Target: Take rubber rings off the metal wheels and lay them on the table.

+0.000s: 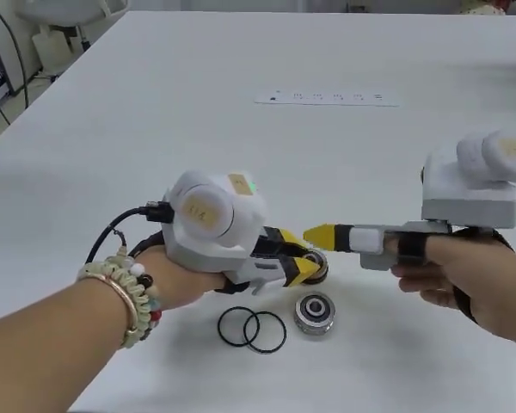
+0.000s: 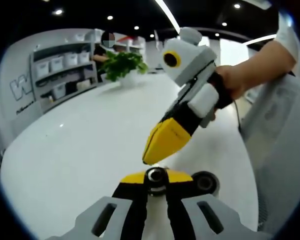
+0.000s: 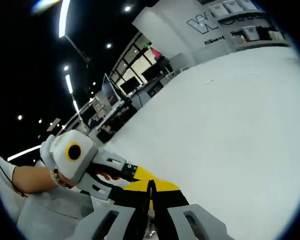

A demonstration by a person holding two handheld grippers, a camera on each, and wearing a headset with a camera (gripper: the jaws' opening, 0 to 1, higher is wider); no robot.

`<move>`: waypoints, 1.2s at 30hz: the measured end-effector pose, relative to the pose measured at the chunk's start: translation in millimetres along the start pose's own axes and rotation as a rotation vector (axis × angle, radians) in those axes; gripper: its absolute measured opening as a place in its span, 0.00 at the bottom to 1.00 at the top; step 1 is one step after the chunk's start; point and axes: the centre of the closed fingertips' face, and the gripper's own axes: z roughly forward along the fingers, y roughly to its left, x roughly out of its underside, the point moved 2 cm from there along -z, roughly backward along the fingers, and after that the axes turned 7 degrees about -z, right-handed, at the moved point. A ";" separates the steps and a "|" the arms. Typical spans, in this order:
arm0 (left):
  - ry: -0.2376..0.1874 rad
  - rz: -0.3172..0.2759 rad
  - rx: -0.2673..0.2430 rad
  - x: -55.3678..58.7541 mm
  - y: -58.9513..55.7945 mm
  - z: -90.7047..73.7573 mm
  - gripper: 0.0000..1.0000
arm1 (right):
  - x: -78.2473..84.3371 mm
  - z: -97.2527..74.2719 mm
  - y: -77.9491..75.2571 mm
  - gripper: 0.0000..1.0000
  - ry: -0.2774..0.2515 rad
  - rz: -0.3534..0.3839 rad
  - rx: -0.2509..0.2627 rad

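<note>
My left gripper (image 1: 310,265) points right and is shut on a metal wheel (image 1: 321,260), held just above the table; in the left gripper view the wheel (image 2: 156,175) sits between the yellow tips (image 2: 156,179). My right gripper (image 1: 315,234) comes in from the right, shut, with its yellow tip (image 2: 153,157) just above that wheel. The right gripper view shows its jaws (image 3: 151,187) pressed together; whether they pinch anything I cannot tell. Two black rubber rings (image 1: 252,329) lie overlapping on the white table, with a bare metal wheel (image 1: 315,312) beside them.
The white table (image 1: 327,163) stretches wide beyond the work. A strip of printed paper (image 1: 327,98) lies far back. A black cable (image 1: 112,237) trails from the left gripper over the person's wrist. A potted plant (image 2: 122,65) stands at the table's far end.
</note>
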 end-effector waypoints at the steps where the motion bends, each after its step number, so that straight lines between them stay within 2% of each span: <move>1: 0.001 0.002 0.001 0.0 0.0 0.0 0.14 | 1.7 -1.2 -2.6 0.00 0.011 -0.006 0.010; 4: 0.004 0.008 0.004 0.2 -0.1 -0.4 0.14 | 5.4 -4.7 -13.0 0.00 0.053 -0.134 0.055; 8: 0.004 0.011 0.008 0.6 0.0 -0.8 0.14 | 14.3 -7.4 -18.6 0.05 0.114 -0.213 0.071; 11: 0.004 0.012 0.009 0.6 0.0 -0.9 0.14 | 20.5 -6.9 -18.0 0.05 0.147 -0.249 0.056; 15: 0.004 0.012 0.010 0.6 -0.1 -0.9 0.14 | 27.5 -4.6 -17.1 0.15 0.196 -0.325 0.047; 19: 0.004 0.011 0.010 0.8 -0.1 -0.9 0.14 | 28.3 -0.2 -13.7 0.16 0.196 -0.364 0.035; 23: 0.004 0.009 0.010 0.7 0.0 -0.9 0.14 | 29.0 5.6 -12.5 0.24 0.199 -0.429 0.043; 28: 0.003 0.007 0.009 0.7 0.2 -1.0 0.14 | 30.2 9.2 -10.1 0.22 0.205 -0.489 0.030; 36: 0.003 0.004 0.004 0.6 0.7 -1.0 0.14 | 30.9 5.3 -8.0 0.15 0.212 -0.528 0.021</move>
